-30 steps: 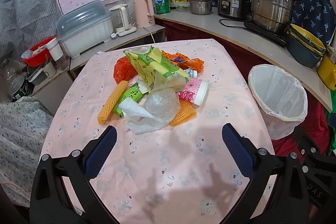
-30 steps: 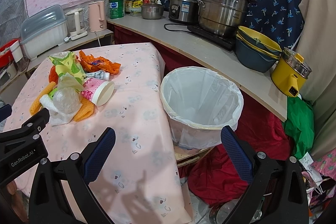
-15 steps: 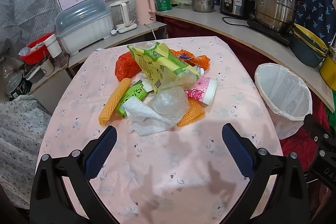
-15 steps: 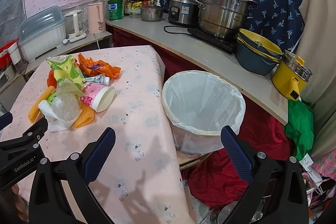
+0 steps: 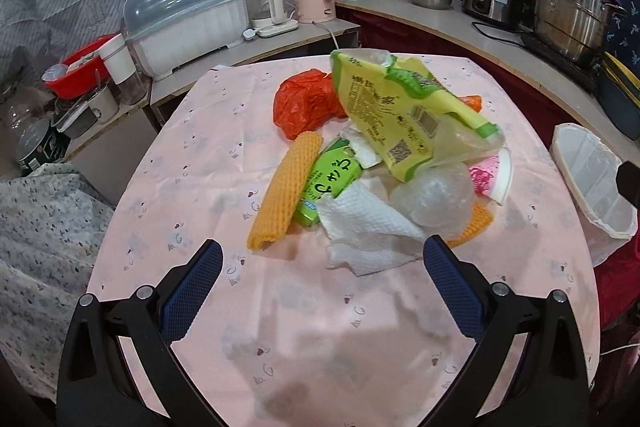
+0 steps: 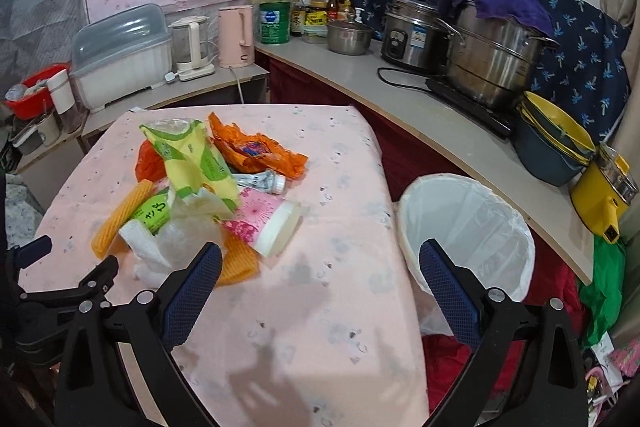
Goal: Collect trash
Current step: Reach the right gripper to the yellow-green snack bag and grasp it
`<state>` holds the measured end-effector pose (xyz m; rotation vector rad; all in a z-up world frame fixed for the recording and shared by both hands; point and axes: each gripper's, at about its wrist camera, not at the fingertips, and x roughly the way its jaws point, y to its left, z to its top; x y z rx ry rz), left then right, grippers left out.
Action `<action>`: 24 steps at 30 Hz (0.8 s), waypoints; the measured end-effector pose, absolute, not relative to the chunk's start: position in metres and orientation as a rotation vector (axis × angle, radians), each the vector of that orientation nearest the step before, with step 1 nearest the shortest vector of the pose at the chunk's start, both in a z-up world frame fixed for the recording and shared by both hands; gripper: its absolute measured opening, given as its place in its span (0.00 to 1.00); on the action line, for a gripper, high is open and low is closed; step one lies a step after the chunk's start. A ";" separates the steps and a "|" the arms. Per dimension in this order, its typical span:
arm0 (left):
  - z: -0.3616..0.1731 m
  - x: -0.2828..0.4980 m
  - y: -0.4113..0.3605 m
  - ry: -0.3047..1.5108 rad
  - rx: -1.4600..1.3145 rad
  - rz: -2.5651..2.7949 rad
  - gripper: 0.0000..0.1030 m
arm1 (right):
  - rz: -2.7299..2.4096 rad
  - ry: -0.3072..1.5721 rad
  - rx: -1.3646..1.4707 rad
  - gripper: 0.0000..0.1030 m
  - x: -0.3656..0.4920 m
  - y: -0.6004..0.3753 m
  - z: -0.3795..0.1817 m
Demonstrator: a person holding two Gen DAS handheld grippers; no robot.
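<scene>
1. Nothing has gone into the bin yet, as far as you can see. All the trash sits in one heap in the middle of the pink bench [image 5: 208, 163].
2. Start at the left of the heap. You have the long orange foam net [image 5: 286, 191], with the green carton [image 5: 332, 183] touching its right side.
3. Behind them lies the red plastic bag [image 5: 308, 103].
4. At the front is the white paper towel [image 5: 364, 231]. The clear plastic wrap [image 5: 434, 197] sits on its right edge.
5. On top leans the big yellow-green packet [image 5: 400, 111].
6. Further right is the pink paper cup [image 6: 264, 223] on its side. A small tube [image 6: 262, 182] and an orange wrapper [image 6: 256, 147] lie behind it.
7. Your left hand-held gripper [image 5: 322, 267] is spread wide and grasps nothing. It hangs just in front of the paper towel, so that looks like your first pick.
8. Your right hand-held gripper [image 6: 320, 269] is also spread wide and bare. It sits between the heap and the bin.
9. The white-lined trash bin [image 6: 466, 227] stands on the floor just past the bench's right edge. I can see nothing in it.
10. Every piece is still left to do.
</scene>
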<state>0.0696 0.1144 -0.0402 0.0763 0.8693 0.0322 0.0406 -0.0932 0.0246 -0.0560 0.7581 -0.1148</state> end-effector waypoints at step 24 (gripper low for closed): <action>-0.102 0.151 0.185 1.018 -0.060 -0.028 0.48 | 0.065 0.912 -0.118 0.18 0.156 0.007 -0.034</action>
